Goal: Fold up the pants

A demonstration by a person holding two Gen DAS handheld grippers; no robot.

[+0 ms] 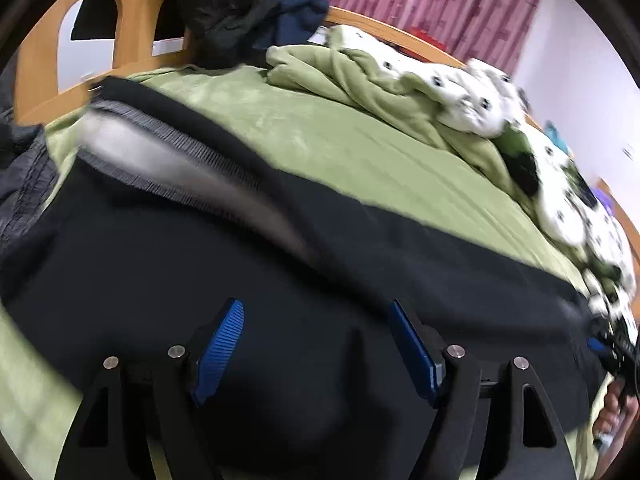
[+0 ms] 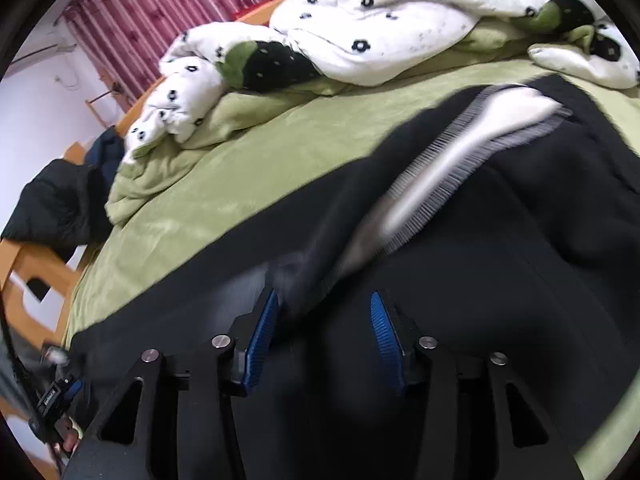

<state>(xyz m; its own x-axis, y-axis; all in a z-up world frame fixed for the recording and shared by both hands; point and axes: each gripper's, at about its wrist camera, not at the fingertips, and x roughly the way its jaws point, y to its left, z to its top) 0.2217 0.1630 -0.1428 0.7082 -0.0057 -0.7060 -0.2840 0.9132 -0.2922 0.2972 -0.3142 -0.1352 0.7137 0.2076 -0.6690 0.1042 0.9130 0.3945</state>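
Black pants point(image 1: 160, 264) with a grey and white side stripe point(image 1: 168, 160) lie spread across the green bed sheet point(image 1: 320, 128). My left gripper point(image 1: 316, 308) hovers over the black cloth with its blue pads point(image 1: 220, 344) standing wide apart and nothing pinched between them. In the right wrist view the same pants point(image 2: 520, 240) and stripe point(image 2: 460, 152) fill the lower half. My right gripper point(image 2: 324, 296) is open above the cloth, with its blue pads point(image 2: 260, 340) apart. The picture is blurred where the cloth lies near the fingertips.
A crumpled white duvet with black flowers point(image 2: 360, 20) and a bunched green blanket point(image 1: 360, 80) lie at the far side of the bed. A dark jacket point(image 1: 224, 8) hangs over the wooden bed frame point(image 1: 44, 80). Pink curtains point(image 1: 440, 4) hang behind. A hand point(image 1: 616, 408) shows at the right edge.
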